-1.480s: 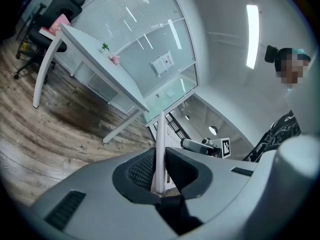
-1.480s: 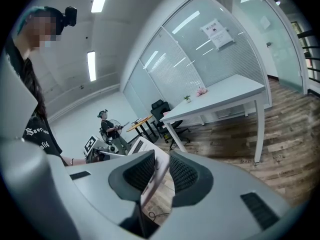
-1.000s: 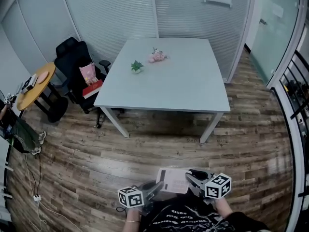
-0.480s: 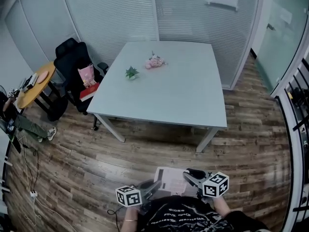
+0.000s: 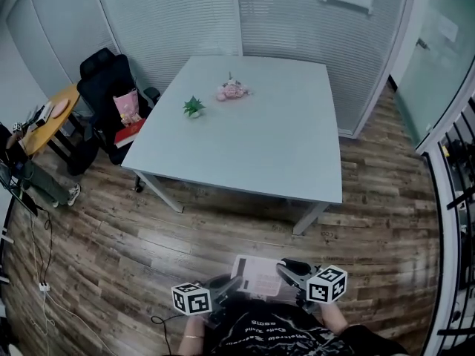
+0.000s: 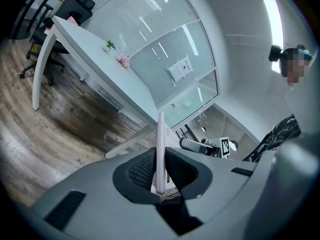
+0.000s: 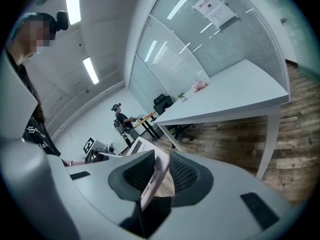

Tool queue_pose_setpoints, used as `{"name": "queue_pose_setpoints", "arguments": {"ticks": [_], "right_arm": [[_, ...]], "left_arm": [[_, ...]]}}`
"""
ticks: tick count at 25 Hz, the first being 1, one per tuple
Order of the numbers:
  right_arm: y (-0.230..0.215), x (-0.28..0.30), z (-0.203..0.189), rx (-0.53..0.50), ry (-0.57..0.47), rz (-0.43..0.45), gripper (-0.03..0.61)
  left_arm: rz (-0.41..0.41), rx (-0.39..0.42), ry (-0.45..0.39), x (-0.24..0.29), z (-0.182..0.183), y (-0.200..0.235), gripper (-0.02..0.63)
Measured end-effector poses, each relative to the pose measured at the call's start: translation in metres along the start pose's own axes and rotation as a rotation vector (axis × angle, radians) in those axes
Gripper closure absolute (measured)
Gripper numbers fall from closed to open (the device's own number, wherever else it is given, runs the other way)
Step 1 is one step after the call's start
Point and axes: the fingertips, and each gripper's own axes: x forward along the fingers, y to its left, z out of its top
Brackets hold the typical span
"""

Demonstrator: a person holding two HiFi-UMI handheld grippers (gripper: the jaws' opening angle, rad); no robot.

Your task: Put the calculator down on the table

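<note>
The calculator (image 5: 260, 274), a flat white slab, is held level in front of the person between both grippers, above the wooden floor. My left gripper (image 5: 233, 286) is shut on its left edge. In the left gripper view the calculator (image 6: 160, 144) stands edge-on between the dark ribbed pads (image 6: 141, 168). My right gripper (image 5: 286, 271) is shut on the right edge. In the right gripper view the calculator (image 7: 153, 178) leans between that gripper's pads (image 7: 183, 173). The pale grey table (image 5: 245, 136) stands ahead, apart from the grippers.
A small green plant (image 5: 193, 107) and a pink flower bunch (image 5: 231, 90) sit near the table's far side. A black office chair (image 5: 104, 87) and a round yellow side table (image 5: 46, 119) stand left. Glass partitions enclose the back. Wooden floor (image 5: 223, 228) lies between me and the table.
Both grippers with the calculator have moved toward the table, which now lies nearer and lower in the head view. The grip on the calculator is unchanged.
</note>
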Motion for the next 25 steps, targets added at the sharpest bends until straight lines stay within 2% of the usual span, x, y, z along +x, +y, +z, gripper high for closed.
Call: {"name": "queue_pose_setpoints", "arguments": {"ticks": [6,12,18,21,25], "right_arm": [[-0.014,0.013,0.01,0.004,0.009,-0.002,0.48],[-0.038,0.032,0.038,0.055,-0.058,-0.051,0.483],[-0.072,0.058,0.074,0.091,-0.103,-0.116,0.483],[-0.089,0.078,0.1,0.139,-0.143,-0.155,0.483],[-0.104,0.108,0.139,0.148,-0.182,-0.189,0.485]], "left_arm": [[0.0,-0.012,-0.002,0.01,0.014,0.014,0.545],[-0.057,-0.036,0.013,0.032,0.05,0.035,0.546],[-0.099,0.001,0.086,0.063,0.103,0.06,0.545],[-0.124,-0.011,0.119,0.078,0.139,0.077,0.546],[-0.153,0.006,0.149,0.09,0.188,0.096,0.546]]}}
